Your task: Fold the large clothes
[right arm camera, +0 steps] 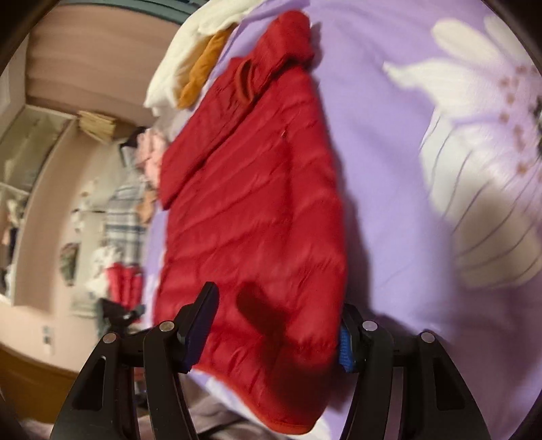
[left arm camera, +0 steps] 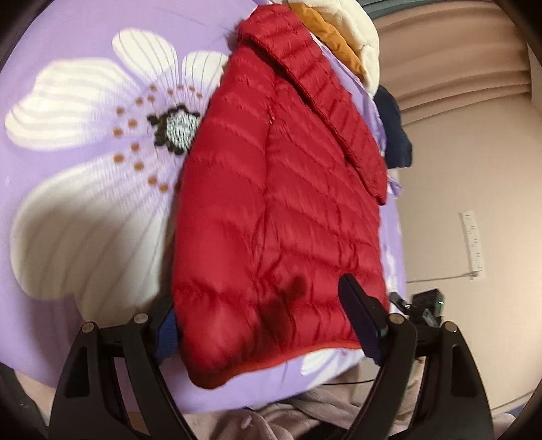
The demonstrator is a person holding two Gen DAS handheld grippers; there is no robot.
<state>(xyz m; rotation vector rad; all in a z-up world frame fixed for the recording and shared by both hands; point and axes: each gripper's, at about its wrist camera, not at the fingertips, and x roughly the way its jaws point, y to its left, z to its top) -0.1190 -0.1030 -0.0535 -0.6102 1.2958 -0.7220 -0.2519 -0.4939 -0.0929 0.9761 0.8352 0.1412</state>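
red jacket laid folded on the flowered bedspread

lilac bedding (left arm camera: 84, 34) printed with large white flowers is seen under everything, and a pinkish wall (left arm camera: 457, 169) is seen beyond the bed's right edge from the left wrist. a red quilted jacket (left arm camera: 277, 189) is laid flat on the cover, its hem near, its collar far, and one sleeve (left arm camera: 325, 101) is folded across the body. at the far end a cream garment (left arm camera: 355, 30) and an orange one (left arm camera: 325, 30) are piled just beside the collar, with a dark blue piece (left arm camera: 396, 135) at the bed's edge.

the left gripper (left arm camera: 261, 314) is held wide open over the near hem; the jacket lies between its fingers, and nothing is seen to be pinched. the right gripper (right arm camera: 277, 325) is likewise spread across the near part of the jacket (right arm camera: 250, 203), its fingers parted about halfway, with the cloth between them but not seen to be clamped. from the right wrist, shelves with clothes (right arm camera: 118, 220) are seen blurred on the left.
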